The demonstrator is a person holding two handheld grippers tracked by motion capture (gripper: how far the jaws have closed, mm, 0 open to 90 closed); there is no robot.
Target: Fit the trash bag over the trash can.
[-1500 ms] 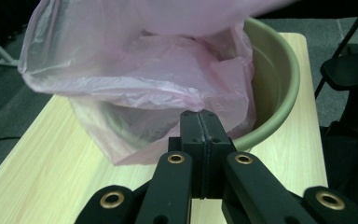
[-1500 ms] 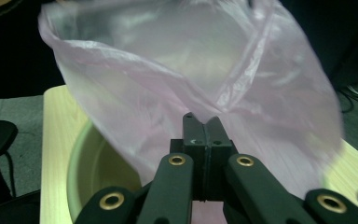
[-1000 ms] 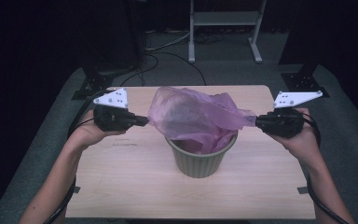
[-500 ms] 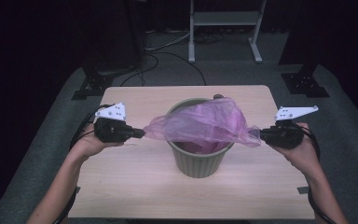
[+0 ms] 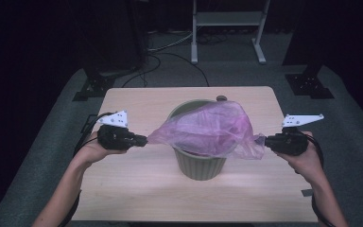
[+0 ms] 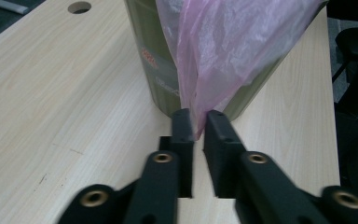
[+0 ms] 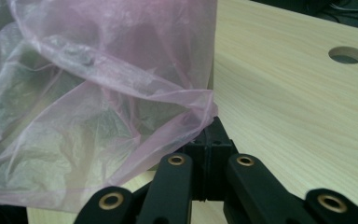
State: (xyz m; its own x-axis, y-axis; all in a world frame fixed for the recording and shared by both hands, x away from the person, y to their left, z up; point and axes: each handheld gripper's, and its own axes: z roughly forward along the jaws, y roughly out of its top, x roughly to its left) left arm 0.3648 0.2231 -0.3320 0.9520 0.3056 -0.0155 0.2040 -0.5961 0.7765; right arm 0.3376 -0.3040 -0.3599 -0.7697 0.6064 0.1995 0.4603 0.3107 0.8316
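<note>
An olive-green bin (image 5: 201,163) stands mid-table with a thin pink bag (image 5: 208,130) spread over its mouth and stretched sideways between both grippers. My left gripper (image 5: 144,140) is at the bag's left corner. In the left gripper view its jaws (image 6: 198,122) have just been opening: a narrow gap shows, with the bag's edge (image 6: 223,46) hanging between them in front of the bin (image 6: 156,60). My right gripper (image 5: 267,141) has the right corner. Its jaws (image 7: 209,128) have just been opening too, but look pressed together on the bag's edge (image 7: 98,93).
The light wooden table (image 5: 137,189) has a cable hole (image 5: 221,98) behind the bin. A white metal stand (image 5: 227,19) and two black stand bases (image 5: 92,87) (image 5: 309,85) sit on the grey floor beyond the table.
Both hands have come down and the bag has sunk with them onto the bin's mouth. The bin's back rim now shows.
</note>
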